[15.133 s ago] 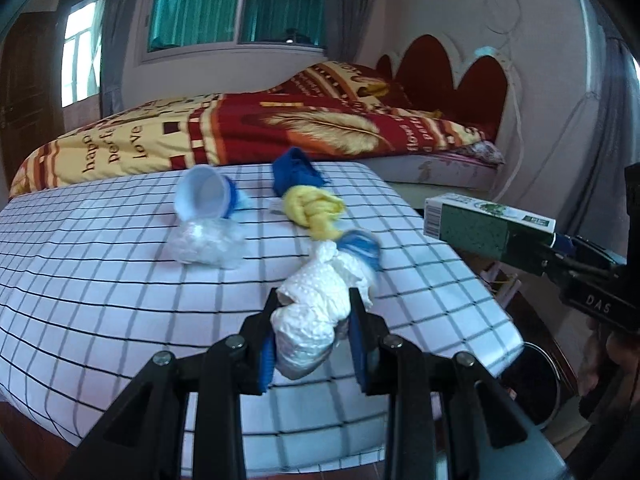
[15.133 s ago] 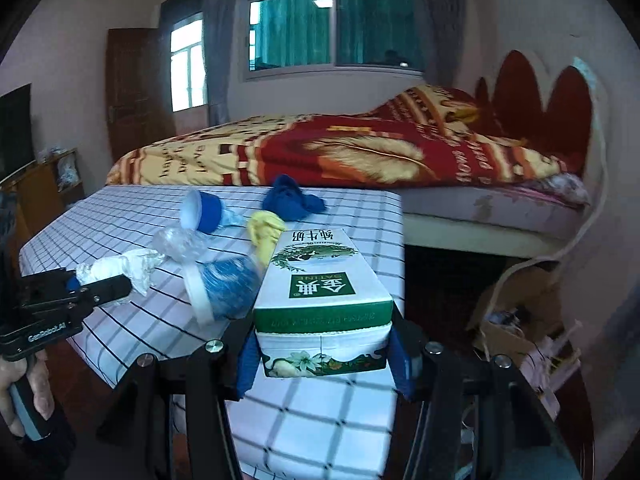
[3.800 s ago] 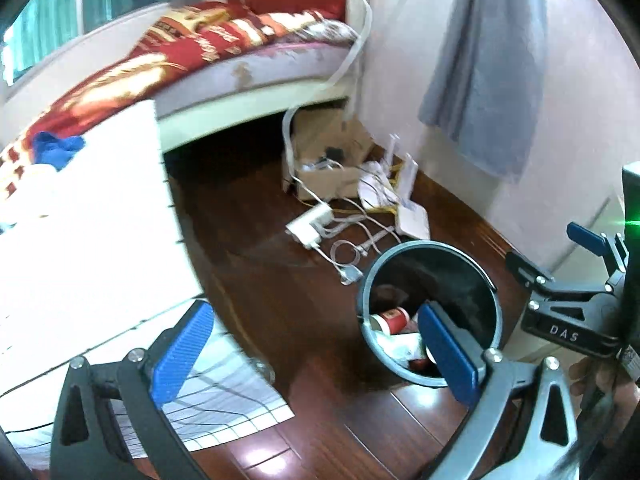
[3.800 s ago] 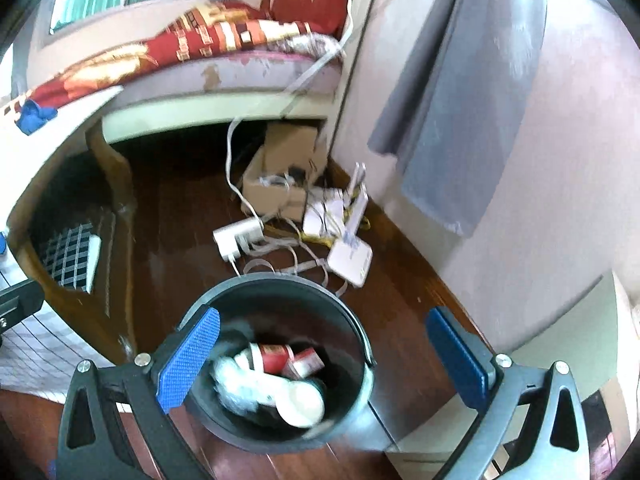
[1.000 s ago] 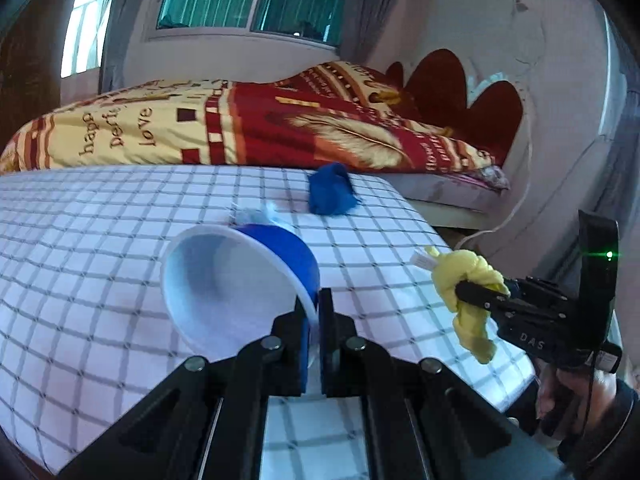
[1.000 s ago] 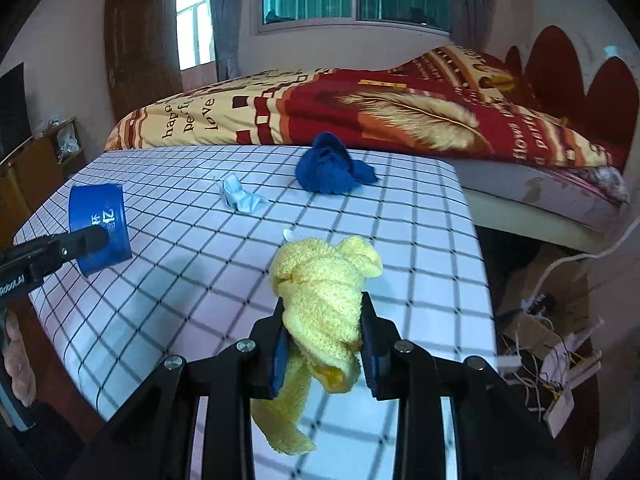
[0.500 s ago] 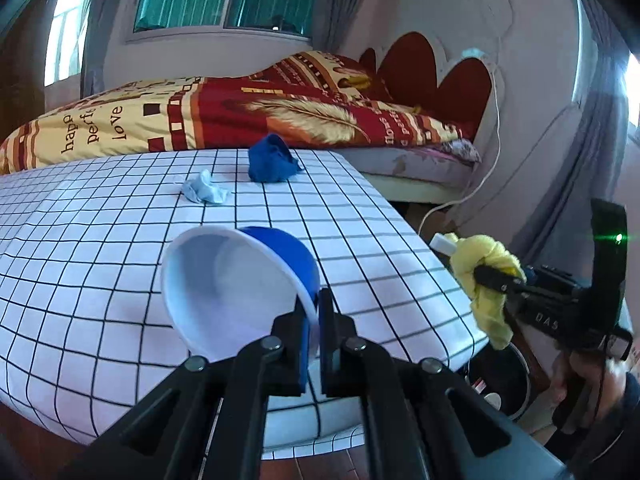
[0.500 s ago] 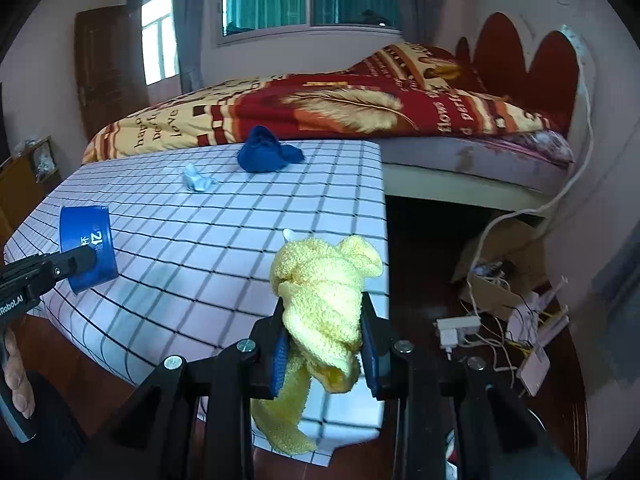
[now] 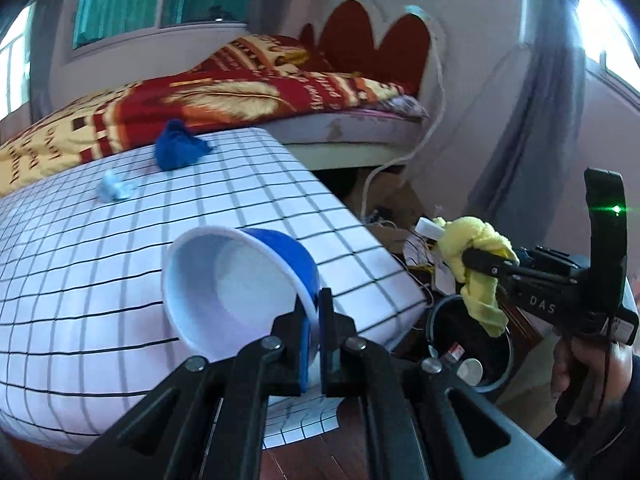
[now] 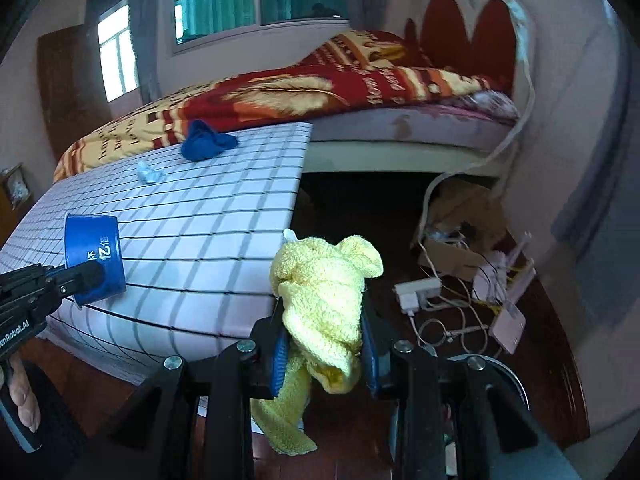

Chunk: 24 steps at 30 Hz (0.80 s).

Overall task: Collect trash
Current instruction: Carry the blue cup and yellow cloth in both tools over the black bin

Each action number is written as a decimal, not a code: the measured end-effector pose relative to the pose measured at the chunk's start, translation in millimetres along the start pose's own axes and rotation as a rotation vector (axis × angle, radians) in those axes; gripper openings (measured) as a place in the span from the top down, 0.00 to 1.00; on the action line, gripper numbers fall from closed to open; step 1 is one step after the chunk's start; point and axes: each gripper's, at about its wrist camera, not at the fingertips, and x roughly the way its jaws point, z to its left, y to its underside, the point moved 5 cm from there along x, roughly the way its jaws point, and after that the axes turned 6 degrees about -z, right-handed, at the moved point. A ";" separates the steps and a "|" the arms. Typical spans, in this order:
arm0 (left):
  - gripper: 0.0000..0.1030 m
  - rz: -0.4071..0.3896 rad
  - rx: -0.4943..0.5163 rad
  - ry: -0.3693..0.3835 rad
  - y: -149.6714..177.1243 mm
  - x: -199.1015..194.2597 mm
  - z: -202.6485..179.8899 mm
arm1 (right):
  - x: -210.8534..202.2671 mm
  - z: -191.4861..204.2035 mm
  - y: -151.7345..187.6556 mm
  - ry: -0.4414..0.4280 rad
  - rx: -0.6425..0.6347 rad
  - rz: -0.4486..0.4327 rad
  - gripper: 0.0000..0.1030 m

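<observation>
My left gripper [image 9: 313,316] is shut on the rim of a blue paper cup [image 9: 240,288] with a white inside, held over the checked table's near edge. The same cup [image 10: 94,258] shows at the left in the right wrist view, pinched by that gripper [image 10: 94,274]. My right gripper [image 10: 324,340] is shut on a crumpled yellow cloth [image 10: 324,292], hanging just past the table's corner. In the left wrist view that cloth [image 9: 476,264] hangs above the black trash bin [image 9: 468,344], which holds a few discarded items. A blue cloth [image 9: 176,152] and a small pale wad [image 9: 114,188] lie on the table.
The white checked table [image 9: 100,280] fills the left. A bed with a red and yellow blanket [image 10: 320,84] stands behind it. Cables, a power strip and a cardboard box [image 10: 452,252] litter the wooden floor by the wall. A hand [image 9: 580,376] holds the right gripper's handle.
Both grippers have swung right, off the table toward its corner, carrying the cup and the yellow cloth. The trash bin and floor clutter have come into view.
</observation>
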 end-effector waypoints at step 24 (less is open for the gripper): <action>0.95 0.072 0.154 0.253 19.1 36.1 -138.5 | -46.9 -127.3 85.1 0.214 0.182 0.083 0.69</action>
